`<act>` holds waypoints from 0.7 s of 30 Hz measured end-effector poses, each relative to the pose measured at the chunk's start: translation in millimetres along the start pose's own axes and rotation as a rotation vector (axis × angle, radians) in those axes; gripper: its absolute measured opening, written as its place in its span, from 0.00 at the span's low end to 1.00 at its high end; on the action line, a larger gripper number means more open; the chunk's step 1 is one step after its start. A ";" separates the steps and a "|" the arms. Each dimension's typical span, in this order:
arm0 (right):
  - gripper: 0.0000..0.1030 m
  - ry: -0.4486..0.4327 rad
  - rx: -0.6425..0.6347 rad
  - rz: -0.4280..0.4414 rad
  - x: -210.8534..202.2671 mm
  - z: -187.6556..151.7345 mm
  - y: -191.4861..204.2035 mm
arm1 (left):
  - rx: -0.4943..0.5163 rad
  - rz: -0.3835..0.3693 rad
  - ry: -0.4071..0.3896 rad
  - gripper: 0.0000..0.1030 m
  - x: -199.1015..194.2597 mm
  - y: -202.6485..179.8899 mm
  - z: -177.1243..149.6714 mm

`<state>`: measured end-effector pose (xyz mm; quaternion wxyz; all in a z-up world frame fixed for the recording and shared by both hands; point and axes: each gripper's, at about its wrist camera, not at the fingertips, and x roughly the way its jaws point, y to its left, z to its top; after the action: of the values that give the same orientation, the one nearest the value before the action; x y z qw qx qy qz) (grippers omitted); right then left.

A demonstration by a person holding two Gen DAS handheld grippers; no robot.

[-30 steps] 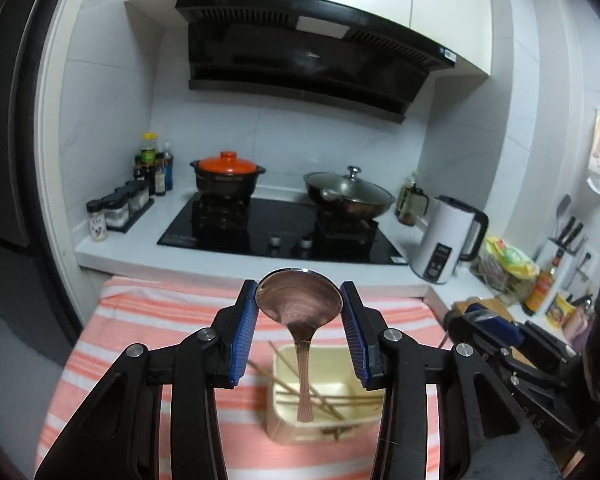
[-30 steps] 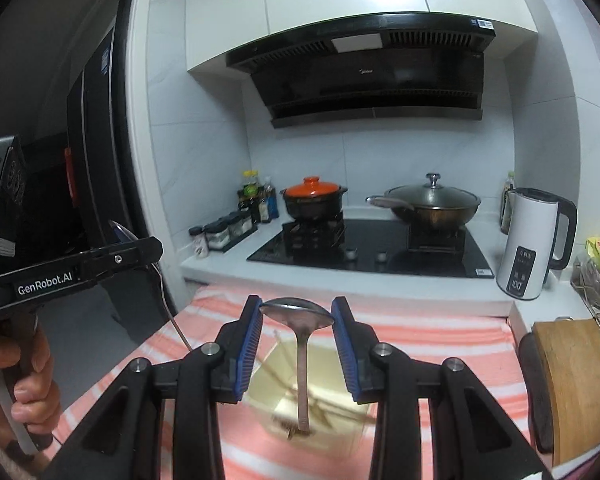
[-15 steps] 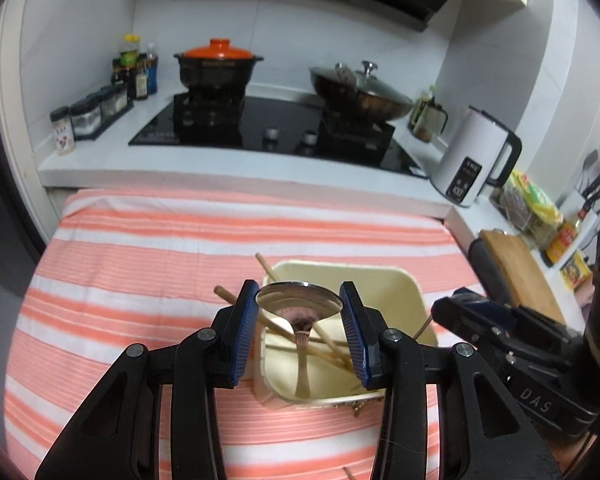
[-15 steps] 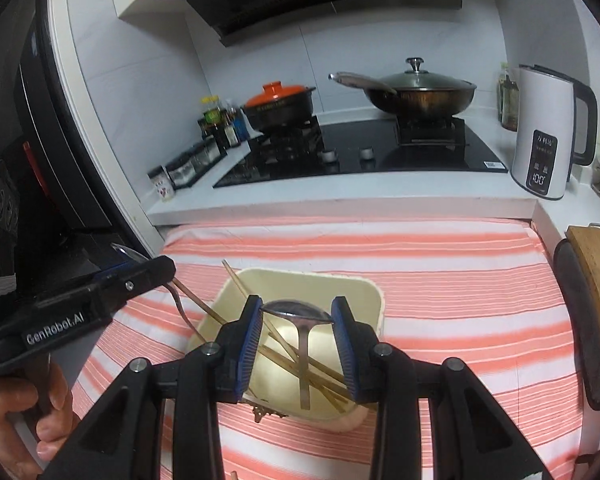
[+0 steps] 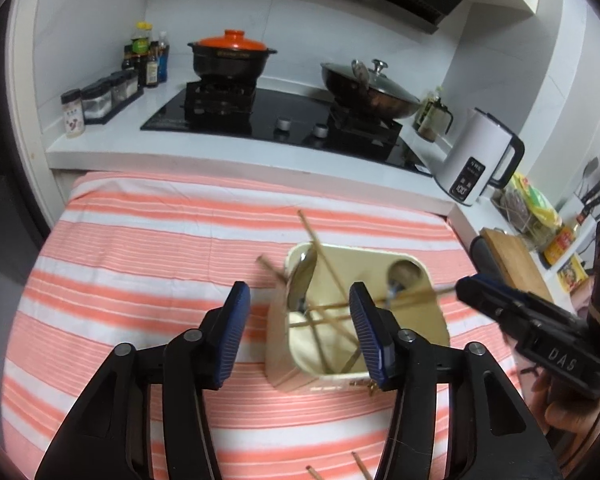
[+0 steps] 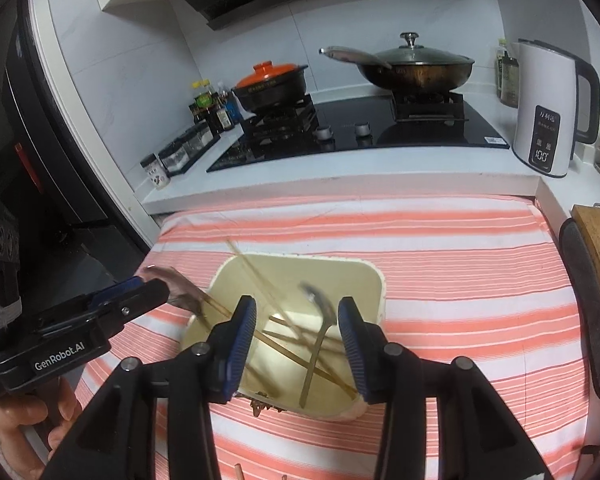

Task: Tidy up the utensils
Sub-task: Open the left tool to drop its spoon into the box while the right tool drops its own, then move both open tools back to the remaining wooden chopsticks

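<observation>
The left claw (image 5: 298,320) hung spread and empty over the cream box (image 5: 416,264) on the striped worktop (image 5: 140,248). Inside it, one spoon (image 5: 302,276) leaned bowl-up at the left wall, chopsticks (image 5: 328,264) crossing. The right claw (image 6: 296,330) gaped empty above another spoon (image 6: 320,332), handle down toward it.

We see a striped-cloth table (image 5: 140,248); a cream container (image 5: 380,256) stands just beyond our fingers, loose chopsticks (image 5: 358,466) lie beneath them.
</observation>
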<state>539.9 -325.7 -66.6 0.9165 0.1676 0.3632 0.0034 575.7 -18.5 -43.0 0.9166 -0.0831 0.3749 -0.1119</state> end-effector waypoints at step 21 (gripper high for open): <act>0.48 -0.010 -0.392 -0.242 -162.9 -234.6 -20.8 | -0.019 0.031 0.195 0.83 -91.4 -12.6 -274.9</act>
<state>261.1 -294.7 -124.3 0.9270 -0.0585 0.3685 -0.0371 316.5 -25.0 -172.7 0.8764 -0.0747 0.4647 -0.1015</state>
